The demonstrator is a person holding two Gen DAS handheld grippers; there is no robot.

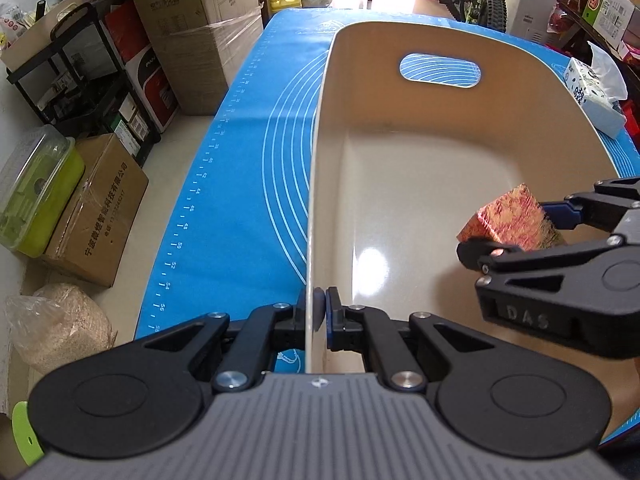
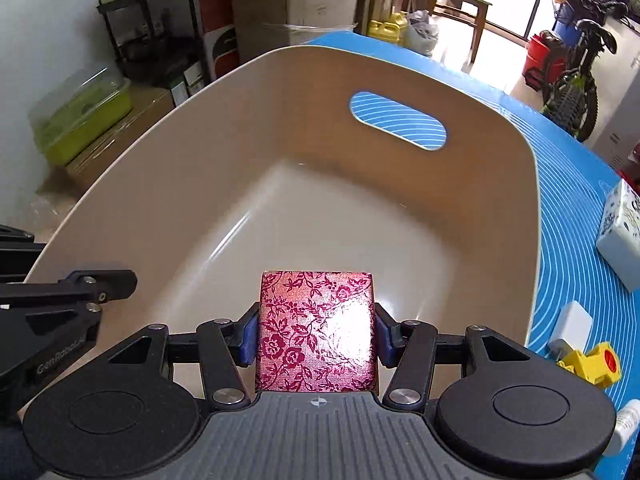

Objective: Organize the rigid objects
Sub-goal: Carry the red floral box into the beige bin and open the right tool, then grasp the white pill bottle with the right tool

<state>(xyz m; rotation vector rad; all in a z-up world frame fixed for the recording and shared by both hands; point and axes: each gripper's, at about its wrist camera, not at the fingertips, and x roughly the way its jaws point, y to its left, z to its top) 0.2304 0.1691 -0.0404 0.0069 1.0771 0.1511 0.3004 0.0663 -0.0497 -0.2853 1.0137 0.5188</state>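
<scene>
over the near end of the beige tub (image 2: pixel 496 216), the right gripper (image 2: pixel 316 332) holds a red flowered box (image 2: pixel 316 332), its two blue pads pressed flat against the box's left and right sides, so the jaws stand about a box-width apart and are closed on it. the box hangs above the tub's floor rather than resting on it; in the left wrist view the box (image 1: pixel 506 220) floats clear of the glossy bottom, inside the tub's right wall. its patterned top face points up at the camera and its longer side runs forward along the fingers, toward the tub's far wall with the oval handle hole (image 2: pixel 398 120).

at the tub's left wall, the left gripper (image 1: pixel 322 310) is pinched nearly shut on the thin rim (image 1: pixel 316 160), one pad outside and one inside, steadying the tub on the blue mat (image 1: pixel 248 152) that covers the surface.

the relation that matters: the tub's bare floor lies straight below and slightly ahead of the box, so the drop looks like a short lowering with no sideways shift, and the right hand alone would do it. the left gripper sits well to the tub's left of the box, so it should not be in the way.

outside the tub's right wall, on the mat, lie a tissue pack (image 2: pixel 624 236), a white charger (image 2: pixel 572 326) and a yellow toy piece (image 2: pixel 594 364), likely next to be sorted.
</scene>
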